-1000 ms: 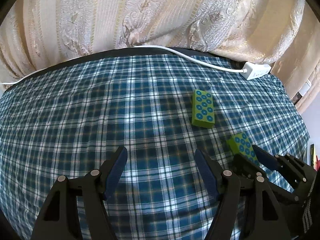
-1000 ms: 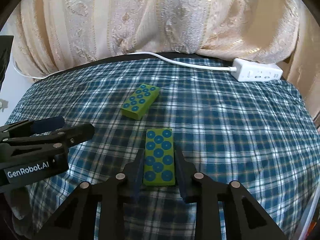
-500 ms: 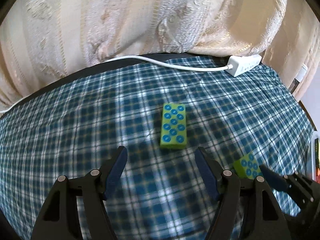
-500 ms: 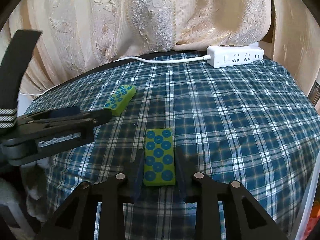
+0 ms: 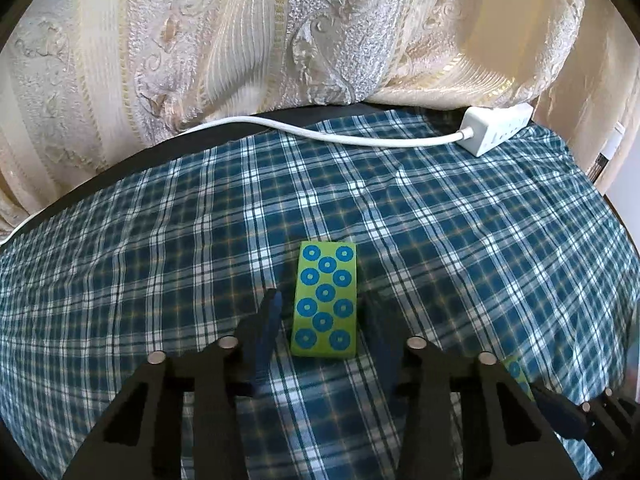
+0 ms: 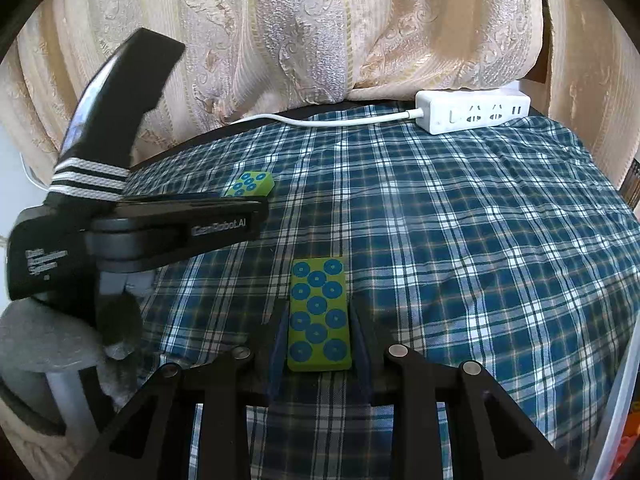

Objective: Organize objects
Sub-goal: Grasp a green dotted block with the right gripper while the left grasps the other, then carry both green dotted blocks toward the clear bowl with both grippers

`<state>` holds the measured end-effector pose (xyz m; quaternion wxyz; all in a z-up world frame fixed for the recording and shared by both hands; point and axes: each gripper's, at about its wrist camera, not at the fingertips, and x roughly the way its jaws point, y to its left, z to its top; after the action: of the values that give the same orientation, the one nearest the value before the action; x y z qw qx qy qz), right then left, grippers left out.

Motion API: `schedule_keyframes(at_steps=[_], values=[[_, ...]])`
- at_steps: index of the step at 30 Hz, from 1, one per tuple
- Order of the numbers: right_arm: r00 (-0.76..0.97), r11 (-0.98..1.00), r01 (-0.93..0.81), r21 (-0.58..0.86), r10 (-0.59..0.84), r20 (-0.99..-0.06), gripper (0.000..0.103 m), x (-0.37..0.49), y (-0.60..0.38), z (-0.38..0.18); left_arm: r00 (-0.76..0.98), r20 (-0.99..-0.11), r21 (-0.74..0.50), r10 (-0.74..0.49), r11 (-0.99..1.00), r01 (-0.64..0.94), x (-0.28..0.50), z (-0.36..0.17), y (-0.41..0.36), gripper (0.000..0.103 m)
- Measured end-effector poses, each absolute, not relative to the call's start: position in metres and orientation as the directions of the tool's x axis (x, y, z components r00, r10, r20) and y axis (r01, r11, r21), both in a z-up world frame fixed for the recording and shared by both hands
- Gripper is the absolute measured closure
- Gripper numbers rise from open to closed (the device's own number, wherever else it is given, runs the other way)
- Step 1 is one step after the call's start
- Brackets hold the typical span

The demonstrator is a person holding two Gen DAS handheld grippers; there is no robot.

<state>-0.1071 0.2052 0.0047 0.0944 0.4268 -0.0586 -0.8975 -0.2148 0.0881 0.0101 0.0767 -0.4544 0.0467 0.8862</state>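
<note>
Two green blocks with blue circles are on a blue checked cloth [image 5: 160, 280]. One block [image 5: 325, 300] lies flat between the fingers of my left gripper [image 5: 323, 304]. Its jaws are closing, and a thin gap still shows beside the left finger [image 5: 269, 328]. My right gripper [image 6: 320, 340] is shut on the second block [image 6: 319, 316], holding it by its long sides. In the right wrist view my left gripper [image 6: 260, 203] reaches in from the left and partly hides the first block [image 6: 251, 182]. In the left wrist view the right gripper [image 5: 576, 420] shows at the lower right with a sliver of its block [image 5: 515, 372].
A white power strip [image 6: 472, 116] with its cable [image 5: 320, 136] lies at the far edge of the cloth, against a cream patterned curtain [image 5: 280, 40]. A hand in a grey glove [image 6: 44, 344] holds the left gripper. The cloth drops away at the right.
My left gripper has moved over to the lying block, which now sits between its fingers, and its jaws have narrowed. The right gripper keeps hold of its block.
</note>
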Motion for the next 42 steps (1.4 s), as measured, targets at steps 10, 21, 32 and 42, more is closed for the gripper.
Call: schedule_keyframes(at_steps=[10,21,32,42], values=[[-0.618,-0.976,0.119,0.184,-0.218,-0.756,0.072,-0.108,0.205,0.004,-0.586,-0.803,0.01,0.104,-0.982,-0.189,-0.208,0.012,0.089,0.072],[-0.62,-0.975,0.114,0.192,-0.221,-0.753,0.072,-0.107,0.205,0.005,-0.619,-0.779,0.016,0.102,-0.983,-0.182,-0.186,0.031,0.093,0.072],[-0.633,-0.976,0.08,0.203,-0.207,-0.745,0.072,-0.105,0.213,0.008,-0.636,-0.763,-0.018,0.112,-0.988,-0.152,-0.15,0.049,0.081,0.072],[-0.676,-0.973,0.051,0.225,-0.199,-0.709,0.072,-0.099,0.222,0.021,-0.64,-0.756,-0.04,0.136,-0.986,-0.162,-0.113,0.058,0.081,0.072]])
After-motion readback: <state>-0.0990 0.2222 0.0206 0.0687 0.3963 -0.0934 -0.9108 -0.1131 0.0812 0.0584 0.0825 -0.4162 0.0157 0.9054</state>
